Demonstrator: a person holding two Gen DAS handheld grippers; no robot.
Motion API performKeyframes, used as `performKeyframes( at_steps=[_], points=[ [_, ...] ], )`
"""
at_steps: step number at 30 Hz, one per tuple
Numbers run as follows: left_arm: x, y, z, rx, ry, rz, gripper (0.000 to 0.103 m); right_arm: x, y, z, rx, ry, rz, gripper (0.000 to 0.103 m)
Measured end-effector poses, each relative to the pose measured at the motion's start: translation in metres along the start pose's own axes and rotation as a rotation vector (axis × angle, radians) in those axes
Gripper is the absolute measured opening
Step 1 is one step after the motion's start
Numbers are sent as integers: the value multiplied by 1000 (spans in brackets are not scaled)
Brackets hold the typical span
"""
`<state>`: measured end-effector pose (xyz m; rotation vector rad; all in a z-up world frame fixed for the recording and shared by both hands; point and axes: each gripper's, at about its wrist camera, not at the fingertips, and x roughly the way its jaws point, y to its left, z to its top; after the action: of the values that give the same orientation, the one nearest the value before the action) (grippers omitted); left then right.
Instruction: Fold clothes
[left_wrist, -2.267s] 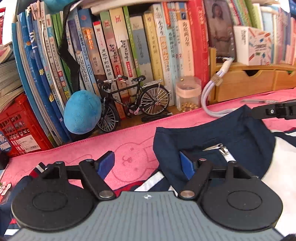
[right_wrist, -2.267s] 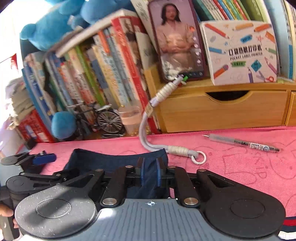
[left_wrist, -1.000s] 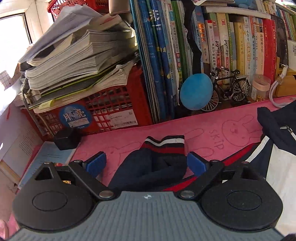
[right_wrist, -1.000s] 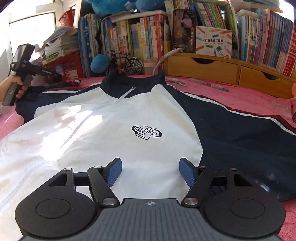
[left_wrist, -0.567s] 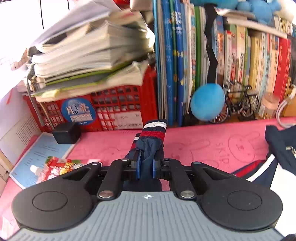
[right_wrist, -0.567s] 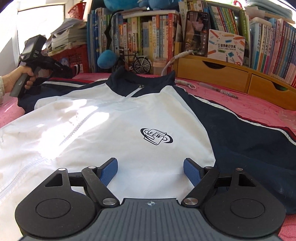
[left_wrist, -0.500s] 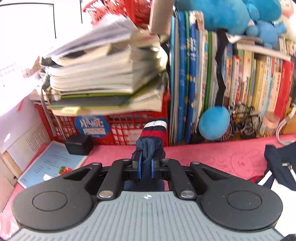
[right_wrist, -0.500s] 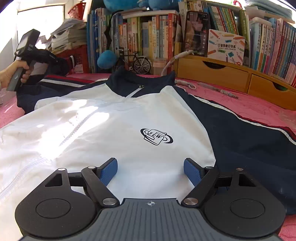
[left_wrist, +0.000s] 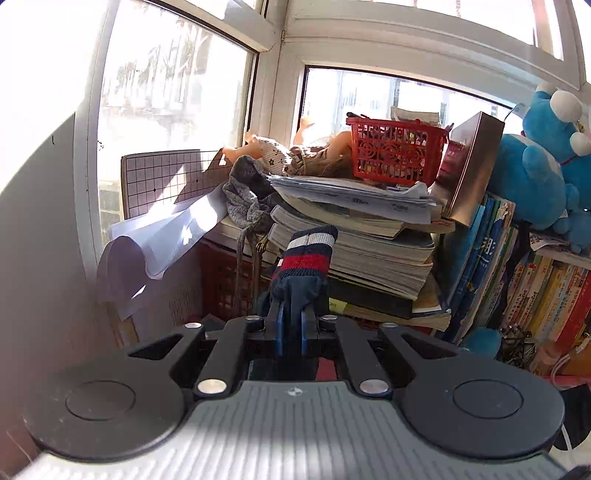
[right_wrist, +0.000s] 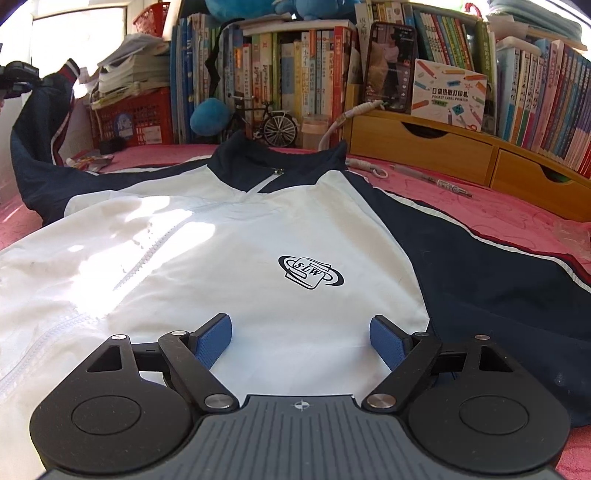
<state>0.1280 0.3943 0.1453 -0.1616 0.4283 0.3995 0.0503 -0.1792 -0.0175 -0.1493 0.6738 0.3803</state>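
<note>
The left gripper (left_wrist: 291, 330) was clamped on the cuff end of the jacket's sleeve (left_wrist: 301, 284), its blue pads pressed together on the bunched navy cloth, with the ribbed cuff (left_wrist: 310, 249), striped white, red and navy, standing up past the fingertips. Seen from the right wrist camera, that gripper was up at the far left edge, the sleeve (right_wrist: 37, 122) hanging from it in a long navy drape down to the pink cover. Behind the cuff in the left wrist view rose a stack of books and papers (left_wrist: 354, 236), a red basket (left_wrist: 397, 155) on top of it, a doll lying beside the basket, and a window (left_wrist: 170, 99) bright with daylight.

The right gripper (right_wrist: 301, 338) stood apart, its jaws having just been widening, with nothing pinched between the blue pads (right_wrist: 212, 338); it hovered low over the white front of the jacket (right_wrist: 236, 251). The jacket lay spread face up on the pink-covered bench (right_wrist: 498, 218), collar toward the bookshelf, zip running down the left half, a dark logo (right_wrist: 310, 275) just beyond the open fingers. Its other sleeve, navy with red and white piping, lay flat to the right.

Past the collar stood a model bicycle (right_wrist: 273, 122), a blue plush ball (right_wrist: 208, 116), a row of books (right_wrist: 295, 66), a phone (right_wrist: 391, 66) propped upright, and a wooden drawer unit (right_wrist: 424, 147). A pen (right_wrist: 432, 181) lay on the pink cover near the drawers.
</note>
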Motion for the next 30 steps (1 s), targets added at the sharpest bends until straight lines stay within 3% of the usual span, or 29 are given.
performKeyframes(
  at_steps=[6,9,12,14,15,16,17,18,19,22,27,28,30],
  points=[
    [26,9,-61,27,215,143,18,0,1,0,0,2,-11,84],
    [28,5,-78,114,262,209,23,0,1,0,3,3,-15,85],
    [27,0,-93,175,310,193,35,0,1,0,7,4,-20,86],
    [28,-1,-93,171,293,179,51,0,1,0,9,5,-22,87],
    [31,-1,-90,152,278,175,73,0,2,0,10,6,-25,87],
    [36,0,-86,123,265,173,87,1,2,0,11,6,-27,87],
    [40,0,-83,94,252,171,79,1,3,0,11,7,-30,87],
    [44,-1,-78,65,238,162,59,0,4,1,11,8,-36,87],
    [45,-4,-71,37,223,139,1,0,5,1,10,8,-43,87],
    [45,-13,-48,-46,160,58,2,-3,12,8,-24,-12,-57,87],
    [-28,-10,20,-194,-256,-269,2,2,25,23,-40,-30,-53,87],
    [-33,-6,26,-205,-290,-265,3,4,26,24,-32,-31,-47,87],
    [-26,0,29,-185,-261,-159,3,10,31,26,-18,-29,-31,87]
  ],
)
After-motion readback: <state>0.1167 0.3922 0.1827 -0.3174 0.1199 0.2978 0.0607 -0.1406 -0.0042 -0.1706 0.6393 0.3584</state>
